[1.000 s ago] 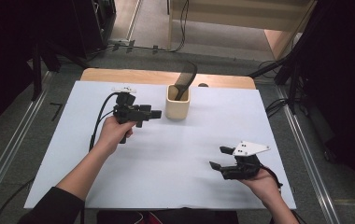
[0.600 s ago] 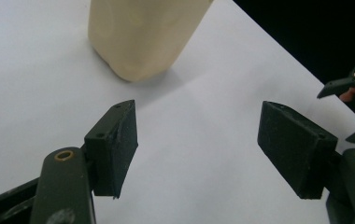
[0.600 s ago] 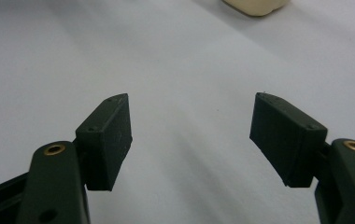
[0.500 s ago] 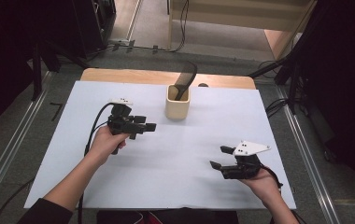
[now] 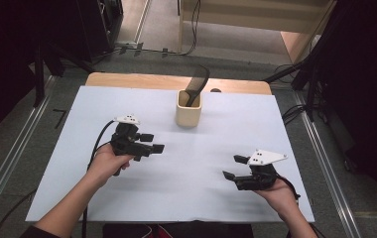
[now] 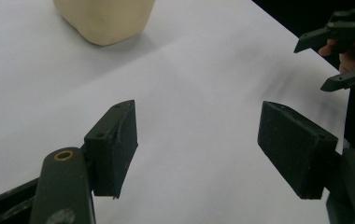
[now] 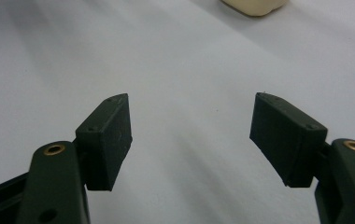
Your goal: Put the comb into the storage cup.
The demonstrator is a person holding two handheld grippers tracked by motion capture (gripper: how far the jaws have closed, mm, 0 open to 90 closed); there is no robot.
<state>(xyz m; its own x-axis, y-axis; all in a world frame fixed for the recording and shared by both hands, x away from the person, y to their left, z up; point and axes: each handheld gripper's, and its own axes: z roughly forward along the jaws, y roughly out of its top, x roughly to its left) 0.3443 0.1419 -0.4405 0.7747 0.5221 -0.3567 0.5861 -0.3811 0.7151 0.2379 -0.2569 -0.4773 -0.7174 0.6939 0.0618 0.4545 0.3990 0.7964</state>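
We spotted the left gripper (image 5: 153,142) left of centre in the high view, jaws spread wide with only bare white table cover (image 5: 206,198) between them. The right gripper (image 5: 233,168) sat toward the lower right of that frame, jaws also apart and holding nothing. The cream-coloured holder cup (image 5: 188,110) stood just above the middle, well apart from both, with a dark utensil (image 5: 197,84) sticking out of it, probably a spatula, hard to tell. In the left gripper view the cup (image 6: 104,19) showed at the top left.
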